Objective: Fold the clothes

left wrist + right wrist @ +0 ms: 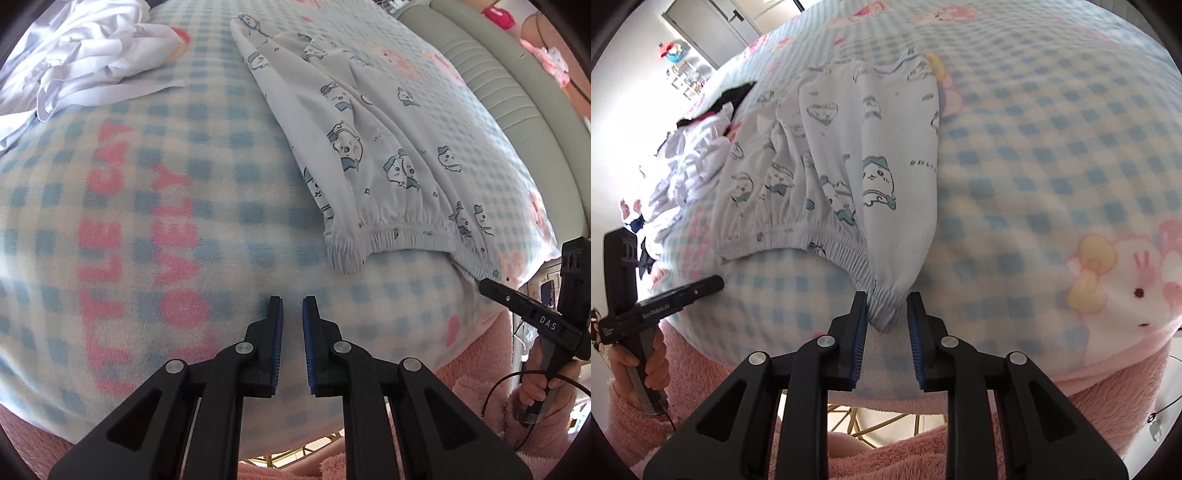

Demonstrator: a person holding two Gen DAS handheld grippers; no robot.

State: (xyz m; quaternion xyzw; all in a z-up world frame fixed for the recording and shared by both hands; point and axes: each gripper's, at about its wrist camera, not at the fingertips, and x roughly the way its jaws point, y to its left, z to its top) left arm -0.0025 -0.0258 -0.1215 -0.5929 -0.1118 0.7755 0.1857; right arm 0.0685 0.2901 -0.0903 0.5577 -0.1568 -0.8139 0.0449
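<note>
Left gripper: jaws slightly apart, nothing between them, over the checked blanket. Right gripper: jaws apart, the waistband corner of the printed pants between them, pads not pressing. Pants lie flat on the blanket, legs pointing away. White garment crumpled beyond.

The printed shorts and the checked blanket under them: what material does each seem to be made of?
Printed shorts: thin, matte woven or knit fabric, probably cotton; it lies in soft folds and gathers at the elastic waistband.
Checked blanket: fleece or plush, probably; its surface looks fuzzy and the pattern edges are soft.
</note>
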